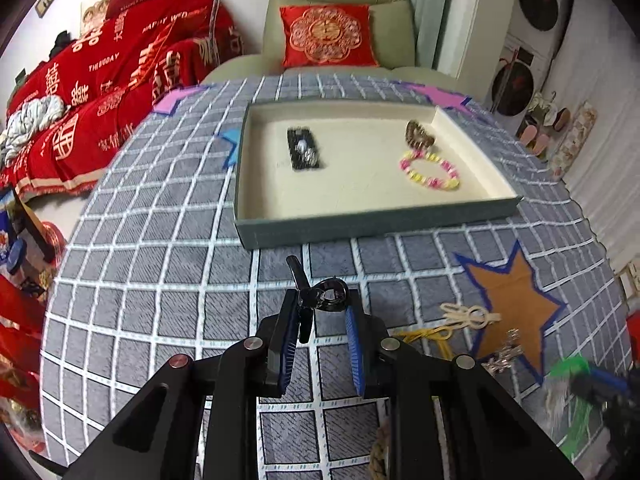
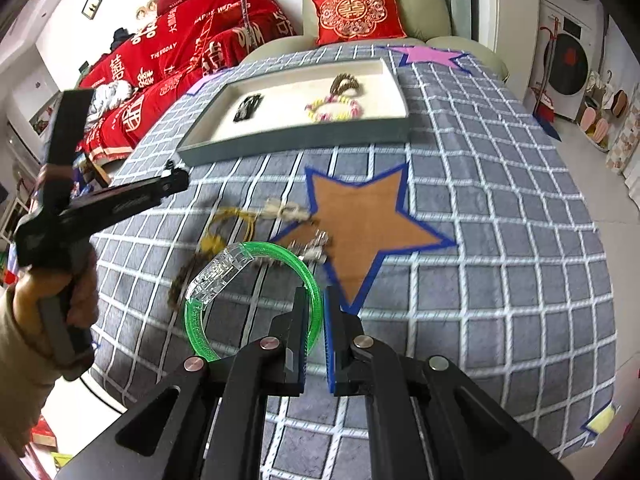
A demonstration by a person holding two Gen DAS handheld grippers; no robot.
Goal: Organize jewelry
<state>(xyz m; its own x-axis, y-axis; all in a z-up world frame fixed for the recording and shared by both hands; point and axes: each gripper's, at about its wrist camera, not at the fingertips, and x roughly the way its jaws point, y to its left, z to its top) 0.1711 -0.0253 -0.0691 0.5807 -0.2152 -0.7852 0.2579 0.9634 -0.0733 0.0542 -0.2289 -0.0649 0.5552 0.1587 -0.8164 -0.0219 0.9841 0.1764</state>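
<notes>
A grey tray with a cream inside [image 1: 360, 224] [image 2: 296, 136] lies at the far side of the checked cloth. In it are a black hair clip [image 1: 303, 148], a brown claw clip [image 1: 418, 134] and a pink and yellow bead bracelet [image 1: 430, 170]. My left gripper [image 1: 322, 300] is shut on a black hair clip [image 1: 320, 294], held above the cloth in front of the tray. My right gripper [image 2: 318, 300] is shut on a green plastic bracelet [image 2: 256, 272] with a clear clasp, above the cloth. Loose jewelry lies near the brown star [image 2: 360, 224]: a yellow cord [image 2: 236, 224], a cream piece [image 2: 284, 210], a silver piece [image 2: 316, 244].
The table carries a grey checked cloth [image 1: 160, 280] with star patches. A green armchair with a red cushion [image 1: 328, 36] stands behind it. A red-covered sofa [image 1: 100, 92] is at the left. My left gripper and hand show at the left of the right wrist view [image 2: 72, 216].
</notes>
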